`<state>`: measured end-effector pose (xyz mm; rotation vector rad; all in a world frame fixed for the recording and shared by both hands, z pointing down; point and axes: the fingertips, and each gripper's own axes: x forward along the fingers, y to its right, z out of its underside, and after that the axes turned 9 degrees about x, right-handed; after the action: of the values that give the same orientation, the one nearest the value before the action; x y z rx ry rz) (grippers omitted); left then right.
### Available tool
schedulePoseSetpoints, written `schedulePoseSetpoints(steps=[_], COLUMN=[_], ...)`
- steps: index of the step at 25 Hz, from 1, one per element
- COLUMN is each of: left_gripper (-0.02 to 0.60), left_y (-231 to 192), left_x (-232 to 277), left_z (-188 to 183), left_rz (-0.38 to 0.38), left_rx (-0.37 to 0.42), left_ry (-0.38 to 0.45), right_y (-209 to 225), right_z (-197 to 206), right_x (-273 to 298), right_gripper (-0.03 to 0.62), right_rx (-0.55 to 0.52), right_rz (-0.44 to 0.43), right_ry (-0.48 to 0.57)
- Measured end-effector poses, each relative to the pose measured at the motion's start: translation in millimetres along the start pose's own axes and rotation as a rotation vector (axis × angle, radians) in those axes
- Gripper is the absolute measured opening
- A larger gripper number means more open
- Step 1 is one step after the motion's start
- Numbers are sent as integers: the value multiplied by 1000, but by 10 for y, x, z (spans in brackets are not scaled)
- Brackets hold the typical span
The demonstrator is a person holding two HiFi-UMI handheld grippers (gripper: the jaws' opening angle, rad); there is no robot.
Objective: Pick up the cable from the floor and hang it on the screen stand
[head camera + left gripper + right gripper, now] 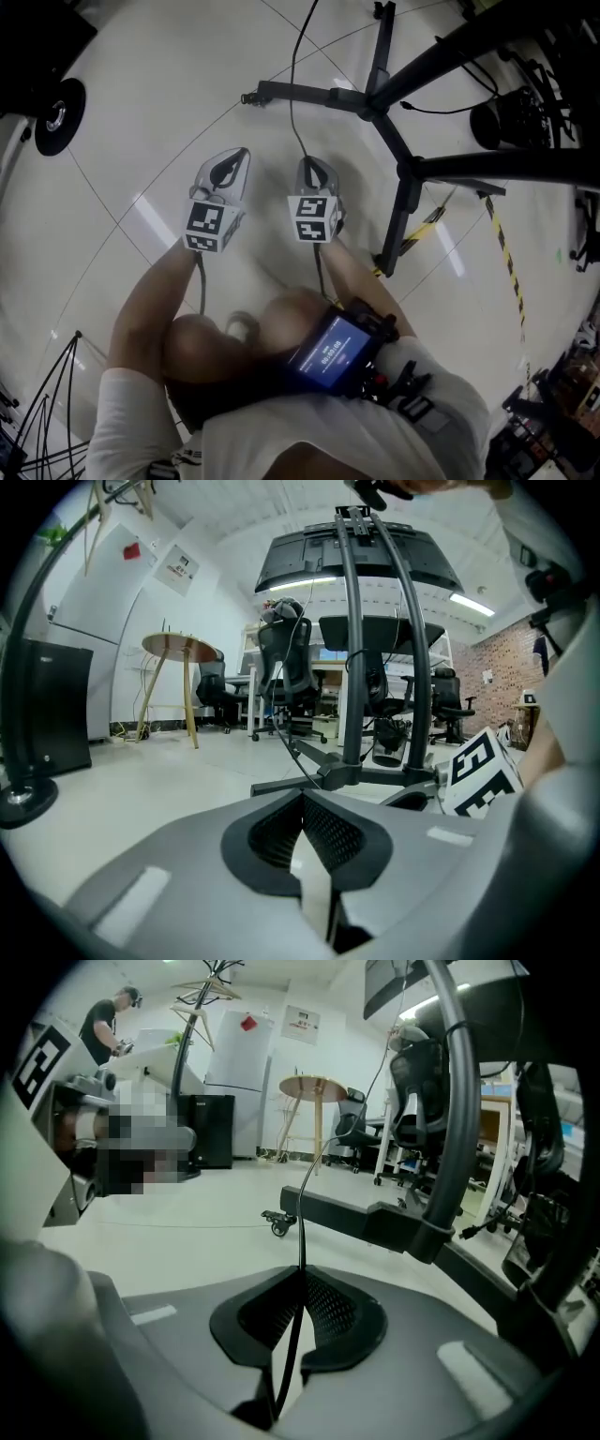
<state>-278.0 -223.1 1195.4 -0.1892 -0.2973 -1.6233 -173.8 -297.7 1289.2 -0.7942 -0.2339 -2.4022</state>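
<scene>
While the left gripper (234, 161) hangs clenched on nothing, the right gripper (314, 169) pinches the thin black cable (292, 112) between its jaws above the pale floor (169, 122), the cable running on past the screen stand (377, 101) leg.

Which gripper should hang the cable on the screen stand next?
Right. The right gripper is shut on the cable and sits nearer the screen stand. The left gripper is shut with nothing between its jaws.
</scene>
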Motion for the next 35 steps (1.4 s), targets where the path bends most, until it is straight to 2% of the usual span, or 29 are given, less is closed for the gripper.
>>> schedulePoseSetpoints(steps=[8, 16, 23, 27, 35], left_gripper=[3, 3, 3, 3, 3], left_y=[26, 29, 81, 79, -11], left_x=[116, 209, 15, -108, -448], left_z=[-402, -1037, -1614, -2165, -3419], left_rz=[17, 8, -6, -2, -9], left_rx=[87, 53, 12, -7, -11], left_ry=[56, 103, 113, 130, 141], right_y=[142, 472, 578, 655, 738], right_z=[-549, -1211, -1736, -2120, -3178], right_x=[-436, -1051, -1700, -2019, -2775], right_gripper=[32, 32, 32, 32, 32], right_rx=[-48, -52, -59, -63, -63], right_rz=[22, 78, 99, 111, 125], right_ry=[93, 180, 179, 180, 208])
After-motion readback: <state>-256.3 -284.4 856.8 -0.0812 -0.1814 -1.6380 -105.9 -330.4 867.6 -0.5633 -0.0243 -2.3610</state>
